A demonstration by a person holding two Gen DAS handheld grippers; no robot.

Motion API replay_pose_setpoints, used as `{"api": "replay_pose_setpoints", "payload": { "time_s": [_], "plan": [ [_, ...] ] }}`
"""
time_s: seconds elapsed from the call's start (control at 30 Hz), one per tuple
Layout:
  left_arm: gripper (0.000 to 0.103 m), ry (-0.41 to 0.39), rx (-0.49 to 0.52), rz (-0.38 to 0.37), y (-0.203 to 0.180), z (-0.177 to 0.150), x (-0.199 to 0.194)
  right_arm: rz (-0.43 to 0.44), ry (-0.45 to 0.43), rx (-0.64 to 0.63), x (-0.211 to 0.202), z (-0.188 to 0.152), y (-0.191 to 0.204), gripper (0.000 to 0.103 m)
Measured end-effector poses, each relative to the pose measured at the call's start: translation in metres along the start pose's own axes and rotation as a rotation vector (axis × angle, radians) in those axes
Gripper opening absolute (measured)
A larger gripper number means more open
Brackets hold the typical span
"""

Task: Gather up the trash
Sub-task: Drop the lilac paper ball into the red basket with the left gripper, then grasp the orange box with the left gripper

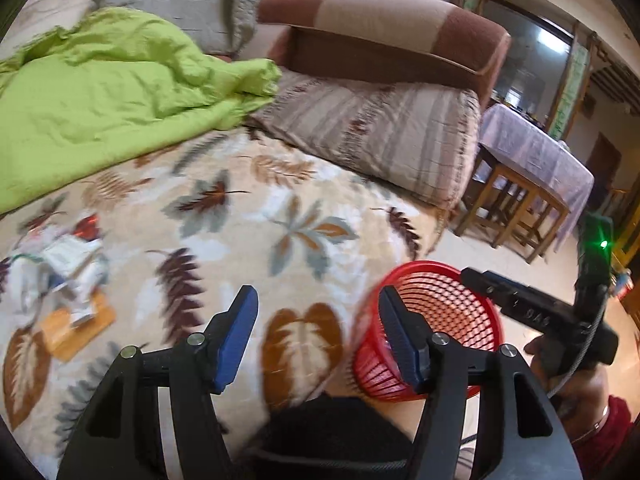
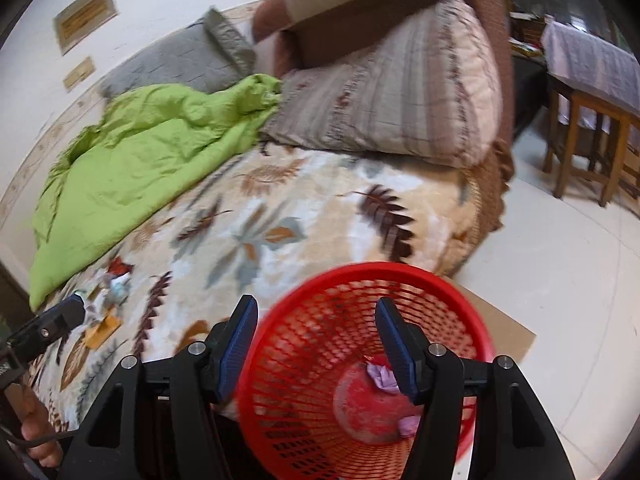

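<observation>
Soft daylight, perhaps from doorway; motion blur, fisheye-warped edges.

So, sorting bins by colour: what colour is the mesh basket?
Red basket; clearest in the right wrist view.

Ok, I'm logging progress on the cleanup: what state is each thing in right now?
Left gripper: open, holding nothing.
Right gripper: open, holding nothing, above the basket.
Red mesh basket: upright beside the bed, pink scraps at the bottom.
Trash pile: loose on the leaf-print blanket, uncollected.
Green quilt: rumpled.
</observation>
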State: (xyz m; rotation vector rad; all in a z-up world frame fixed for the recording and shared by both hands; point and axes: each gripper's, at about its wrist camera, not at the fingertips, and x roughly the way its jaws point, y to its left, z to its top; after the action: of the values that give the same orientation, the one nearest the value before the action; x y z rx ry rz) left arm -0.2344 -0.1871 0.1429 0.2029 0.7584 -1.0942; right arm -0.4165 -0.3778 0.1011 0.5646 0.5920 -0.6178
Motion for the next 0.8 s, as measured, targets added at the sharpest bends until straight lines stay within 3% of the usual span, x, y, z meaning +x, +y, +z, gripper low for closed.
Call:
{"api": "replay_pose_setpoints", "payload": {
  "time_s": [0.13, 0.37, 0.47, 0.57, 0.8],
  "plan": [
    [0.062, -0.043, -0.033, 0.083, 0.036, -0.009, -0.029, 0.086, -0.017, -0.067, 0.0, 0.006, 0.042, 0.065],
    [0.062, -0.125, -0.122, 0.226, 0.1, -0.022, -0.084, 0.376, 0.027, -0.037, 0.006, 0.021, 0.112, 0.066],
    [0.062, -0.142, -0.144, 0.271, 0.12, -0.032, -0.102, 0.456, 0.052, -0.026, 0.009, 0.022, 0.143, 0.066],
    [0.063, -0.156, -0.145, 0.347, 0.136, -0.043, -0.112, 0.429, 0.044, -0.102, 0.011, 0.019, 0.177, 0.066],
    [0.069, -0.095, -0.227, 0.402, 0.179, -0.072, -0.101, 0.327, 0.104, -0.329, 0.041, -0.016, 0.231, 0.069]
  ]
}}
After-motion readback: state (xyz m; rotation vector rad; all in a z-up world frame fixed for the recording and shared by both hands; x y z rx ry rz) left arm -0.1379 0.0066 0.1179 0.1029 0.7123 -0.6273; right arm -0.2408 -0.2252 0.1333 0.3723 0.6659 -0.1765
